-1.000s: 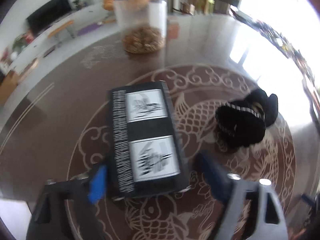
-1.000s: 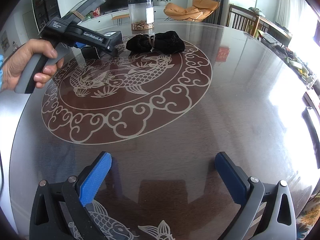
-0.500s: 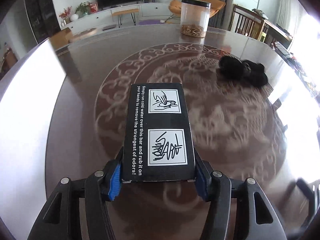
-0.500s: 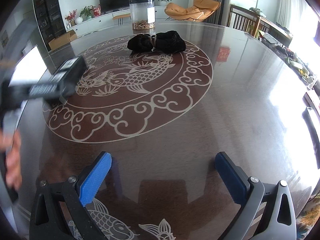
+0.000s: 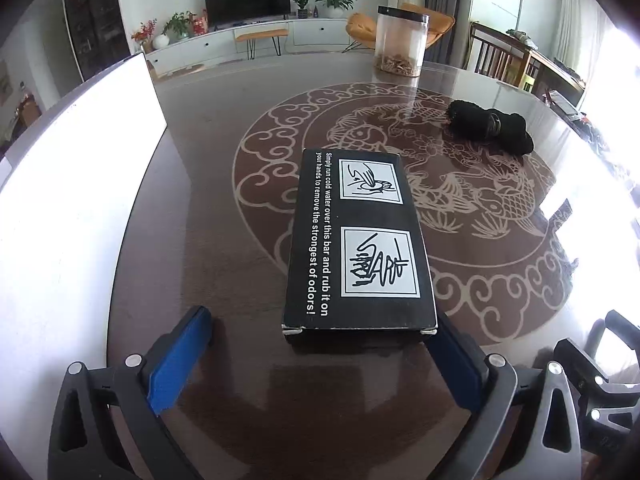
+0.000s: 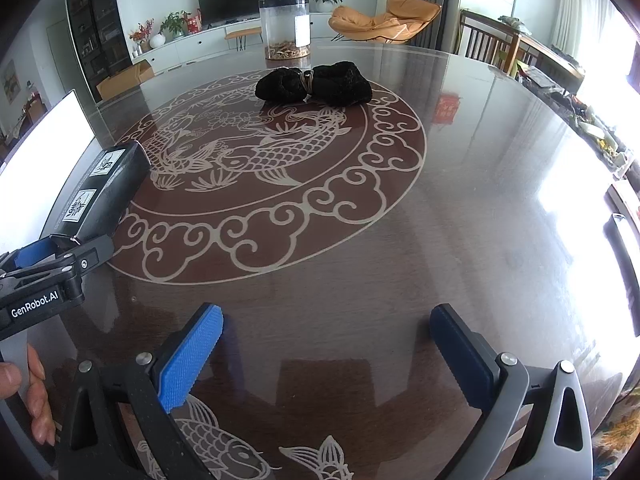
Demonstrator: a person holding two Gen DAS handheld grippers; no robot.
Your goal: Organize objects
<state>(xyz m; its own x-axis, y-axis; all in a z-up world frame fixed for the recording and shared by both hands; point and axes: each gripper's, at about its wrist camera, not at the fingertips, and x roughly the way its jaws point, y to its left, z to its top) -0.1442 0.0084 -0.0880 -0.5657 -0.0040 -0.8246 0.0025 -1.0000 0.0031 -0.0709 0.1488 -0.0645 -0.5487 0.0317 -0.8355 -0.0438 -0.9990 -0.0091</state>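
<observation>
The black box [image 5: 358,240] is seen lying flat on the round table [image 5: 248,352], its printed top face up, with its near end set between the fingers of the left gripper [image 5: 320,344]. The jaws of that gripper are opening right now: a clear gap is shown between the left blue pad [image 5: 176,360] and the box's near-left corner, while the right pad sits just beside the near-right corner, and whether it touches there cannot be told. The box is released, then, not squeezed. Its long side runs straight ahead of the fingers, and white lettering is carried along its left edge, with two white picture panels beside it.

Further ahead of the left fingers and off to their right, a black bundle [image 5: 490,126] is seen resting on the carp pattern. Beyond that, a clear jar [image 5: 400,44] with a dark lid is stood near the table's far edge.

From the right wrist view, the right gripper [image 6: 326,354] is held low over bare tabletop, its jaws spread wide with nothing between the blue pads [image 6: 188,360]. The box is found well off to the left of those fingers and ahead of them, with the left gripper's body at its near end. A person's hand [image 6: 24,392] is glimpsed at the lower left edge, wrapped on the left gripper's handle.
</observation>
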